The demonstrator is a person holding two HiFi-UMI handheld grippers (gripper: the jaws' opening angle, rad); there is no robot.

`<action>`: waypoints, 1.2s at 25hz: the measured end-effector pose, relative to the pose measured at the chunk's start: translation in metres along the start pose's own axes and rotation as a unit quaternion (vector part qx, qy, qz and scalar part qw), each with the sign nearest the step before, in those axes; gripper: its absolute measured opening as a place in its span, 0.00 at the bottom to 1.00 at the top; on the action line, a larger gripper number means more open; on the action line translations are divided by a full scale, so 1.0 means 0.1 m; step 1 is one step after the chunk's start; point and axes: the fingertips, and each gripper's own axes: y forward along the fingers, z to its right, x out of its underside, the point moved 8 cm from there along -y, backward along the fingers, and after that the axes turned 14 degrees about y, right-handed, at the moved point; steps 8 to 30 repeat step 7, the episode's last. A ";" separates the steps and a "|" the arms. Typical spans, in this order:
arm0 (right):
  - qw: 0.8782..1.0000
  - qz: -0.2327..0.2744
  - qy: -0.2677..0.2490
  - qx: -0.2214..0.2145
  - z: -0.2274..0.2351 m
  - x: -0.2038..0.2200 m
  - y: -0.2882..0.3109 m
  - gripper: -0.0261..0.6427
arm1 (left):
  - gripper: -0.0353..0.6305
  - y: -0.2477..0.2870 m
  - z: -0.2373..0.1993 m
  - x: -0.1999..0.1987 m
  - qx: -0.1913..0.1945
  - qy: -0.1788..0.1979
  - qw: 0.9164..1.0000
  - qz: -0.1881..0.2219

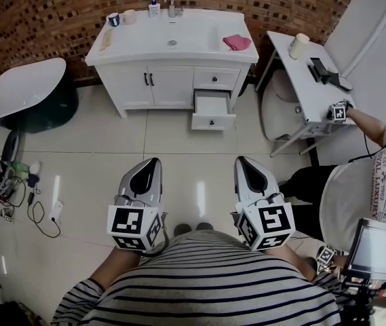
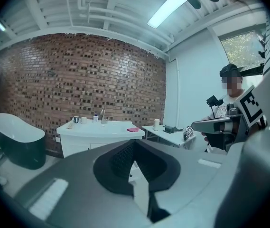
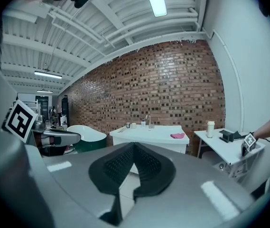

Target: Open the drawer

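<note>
A white vanity (image 1: 148, 46) stands against the brick wall across the tiled floor. Its lower right drawer (image 1: 213, 111) is pulled out, while the small drawer (image 1: 216, 79) above it is closed. My left gripper (image 1: 153, 161) and right gripper (image 1: 241, 160) are held close to my body, side by side, pointing at the vanity from a good distance. Both are shut with nothing between the jaws. In the left gripper view the vanity (image 2: 101, 128) shows beyond the shut left gripper (image 2: 134, 141). In the right gripper view the vanity (image 3: 149, 133) shows beyond the shut right gripper (image 3: 134, 144).
A dark bathtub (image 1: 26, 90) stands at the left, with cables and small items (image 1: 13, 182) on the floor below it. A white side table (image 1: 308, 80) stands right of the vanity. A second person (image 1: 376, 182) with a marker cube is at the right. A pink cloth (image 1: 237, 43) lies on the vanity top.
</note>
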 end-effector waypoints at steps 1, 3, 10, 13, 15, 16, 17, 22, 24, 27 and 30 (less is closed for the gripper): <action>1.000 -0.001 0.000 -0.001 0.00 0.00 0.00 0.04 | 0.08 0.00 0.01 -0.01 0.000 0.001 1.000 0.000; 1.000 -0.001 -0.002 -0.001 0.02 -0.01 0.00 0.04 | 0.08 0.02 0.03 -0.02 -0.001 0.002 1.000 0.000; 1.000 0.000 -0.004 -0.001 0.07 -0.04 0.02 0.04 | 0.08 0.07 0.05 -0.04 0.000 0.001 1.000 -0.001; 1.000 0.000 -0.004 -0.001 0.07 -0.04 0.02 0.04 | 0.08 0.07 0.05 -0.04 0.000 0.001 1.000 -0.001; 1.000 0.000 -0.004 -0.001 0.07 -0.04 0.02 0.04 | 0.08 0.07 0.05 -0.04 0.000 0.001 1.000 -0.001; 1.000 0.000 -0.004 -0.001 0.07 -0.04 0.02 0.04 | 0.08 0.07 0.05 -0.04 0.000 0.001 1.000 -0.001; 1.000 0.000 -0.004 -0.001 0.07 -0.04 0.02 0.04 | 0.08 0.07 0.05 -0.04 0.000 0.001 1.000 -0.001; 1.000 0.000 -0.004 -0.001 0.07 -0.04 0.02 0.04 | 0.08 0.07 0.05 -0.04 0.000 0.001 1.000 -0.001; 1.000 0.000 -0.004 -0.001 0.07 -0.04 0.02 0.04 | 0.08 0.07 0.05 -0.04 0.000 0.001 1.000 -0.001; 1.000 0.000 -0.004 -0.001 0.07 -0.04 0.02 0.04 | 0.08 0.07 0.05 -0.04 0.000 0.001 1.000 -0.001; 1.000 0.000 -0.004 -0.001 0.07 -0.04 0.02 0.04 | 0.08 0.07 0.05 -0.04 0.000 0.001 1.000 -0.001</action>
